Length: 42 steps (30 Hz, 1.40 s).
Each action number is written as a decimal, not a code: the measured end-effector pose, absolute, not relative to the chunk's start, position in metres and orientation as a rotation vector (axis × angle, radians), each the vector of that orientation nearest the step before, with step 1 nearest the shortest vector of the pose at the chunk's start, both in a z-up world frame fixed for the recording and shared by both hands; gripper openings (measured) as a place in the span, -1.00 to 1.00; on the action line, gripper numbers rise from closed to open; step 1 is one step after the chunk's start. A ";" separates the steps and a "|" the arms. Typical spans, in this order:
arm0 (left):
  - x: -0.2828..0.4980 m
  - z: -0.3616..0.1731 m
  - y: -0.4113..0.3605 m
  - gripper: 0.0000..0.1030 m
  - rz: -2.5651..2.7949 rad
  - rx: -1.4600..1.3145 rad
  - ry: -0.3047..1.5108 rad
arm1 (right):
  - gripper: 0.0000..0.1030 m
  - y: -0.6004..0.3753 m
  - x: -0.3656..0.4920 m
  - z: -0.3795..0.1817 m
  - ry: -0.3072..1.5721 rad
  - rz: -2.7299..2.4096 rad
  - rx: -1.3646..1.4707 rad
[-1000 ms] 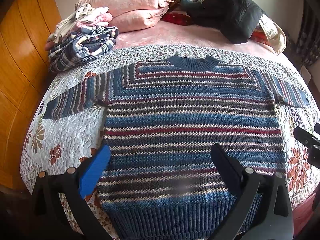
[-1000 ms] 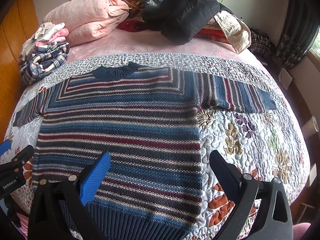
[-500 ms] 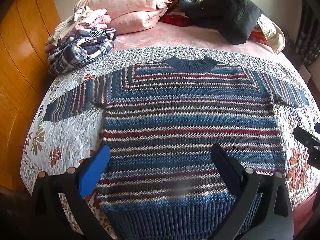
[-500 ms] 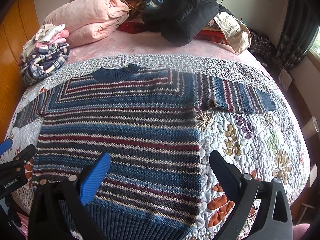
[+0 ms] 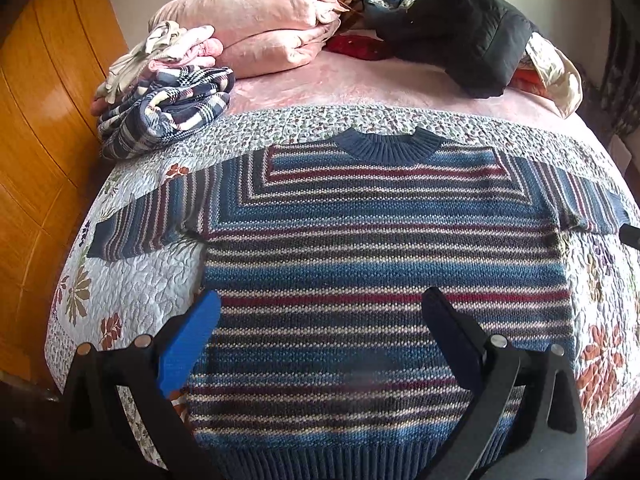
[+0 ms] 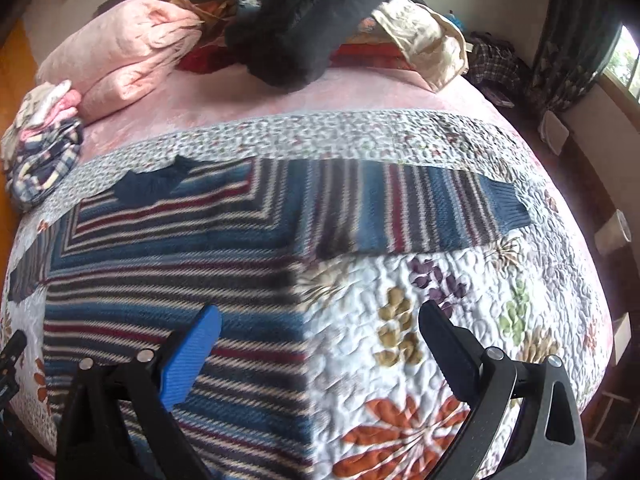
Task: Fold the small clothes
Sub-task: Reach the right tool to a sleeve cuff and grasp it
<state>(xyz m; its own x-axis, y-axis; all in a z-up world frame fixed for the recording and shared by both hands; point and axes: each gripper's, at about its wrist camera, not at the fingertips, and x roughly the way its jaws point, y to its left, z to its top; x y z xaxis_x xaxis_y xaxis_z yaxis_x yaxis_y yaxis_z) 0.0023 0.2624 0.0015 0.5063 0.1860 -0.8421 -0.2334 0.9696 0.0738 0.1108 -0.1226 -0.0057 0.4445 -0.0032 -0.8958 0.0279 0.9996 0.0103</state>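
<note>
A striped knit sweater in blue, maroon and cream lies flat on the floral quilt, both sleeves spread out, navy collar toward the headboard. My left gripper hovers open above the sweater's lower half, nothing between its fingers. In the right wrist view the sweater fills the left side and its right sleeve stretches across the quilt. My right gripper is open above the sweater's right side edge, empty.
A plaid and pink clothes pile sits at the back left by the wooden wall. Pink folded blankets and a black jacket lie by the headboard. Floral quilt spreads right of the sweater.
The right gripper has swung forward and to the right, toward the right sleeve, with motion blur. The left gripper has edged slightly forward. Both stay open.
</note>
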 end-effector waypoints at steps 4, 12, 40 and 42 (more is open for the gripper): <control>0.036 -0.004 0.249 0.94 0.231 -0.082 1.009 | 0.92 -0.212 0.169 -0.033 1.197 -0.120 0.201; 0.116 -0.021 0.199 0.94 0.212 -0.107 0.981 | 0.92 -0.351 0.227 -0.089 1.263 -0.280 0.360; 0.140 -0.061 0.157 0.94 0.165 -0.032 1.066 | -0.77 -0.434 0.254 -0.121 1.190 -0.221 0.545; 0.138 -0.060 0.168 0.94 0.175 -0.036 1.071 | -0.77 -0.433 0.252 -0.127 1.222 -0.260 0.522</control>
<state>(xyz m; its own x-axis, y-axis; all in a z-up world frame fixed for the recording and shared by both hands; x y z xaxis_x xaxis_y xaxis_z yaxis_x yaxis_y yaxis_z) 0.1383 0.1682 -0.0596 0.4668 0.1257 -0.8754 -0.1602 0.9855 0.0560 0.2517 -0.4329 -0.1265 0.3316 0.0854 -0.9396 0.4610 0.8543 0.2403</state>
